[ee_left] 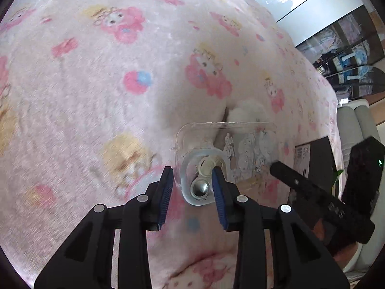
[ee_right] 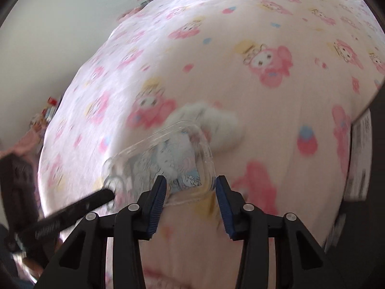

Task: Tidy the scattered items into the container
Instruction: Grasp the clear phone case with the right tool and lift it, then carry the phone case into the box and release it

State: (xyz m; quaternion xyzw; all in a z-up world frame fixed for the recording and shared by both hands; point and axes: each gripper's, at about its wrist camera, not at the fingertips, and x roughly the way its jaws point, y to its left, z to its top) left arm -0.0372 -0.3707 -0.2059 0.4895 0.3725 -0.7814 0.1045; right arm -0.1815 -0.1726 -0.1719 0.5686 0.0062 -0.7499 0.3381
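Note:
A clear phone case [ee_left: 237, 151] with a cartoon print lies on the pink blanket. My left gripper [ee_left: 192, 175] is open, its fingers either side of the case's camera-cutout corner [ee_left: 199, 180]. My right gripper [ee_right: 190, 187] is open at the other end of the case [ee_right: 168, 161], the case's edge between its fingers. A white fluffy item [ee_left: 247, 110] lies just beyond the case, also in the right wrist view [ee_right: 216, 122]. The right gripper shows in the left wrist view as a black body [ee_left: 320, 192]; the left gripper shows at the right view's left [ee_right: 72, 214].
A pink cartoon-print blanket [ee_left: 96, 72] covers the bed. A dark box with a white label [ee_left: 310, 156] stands at the bed's right edge, also in the right wrist view [ee_right: 361, 144]. Glass cabinets [ee_left: 341, 48] stand at the far right. A wall [ee_right: 48, 36] runs along the bed's left.

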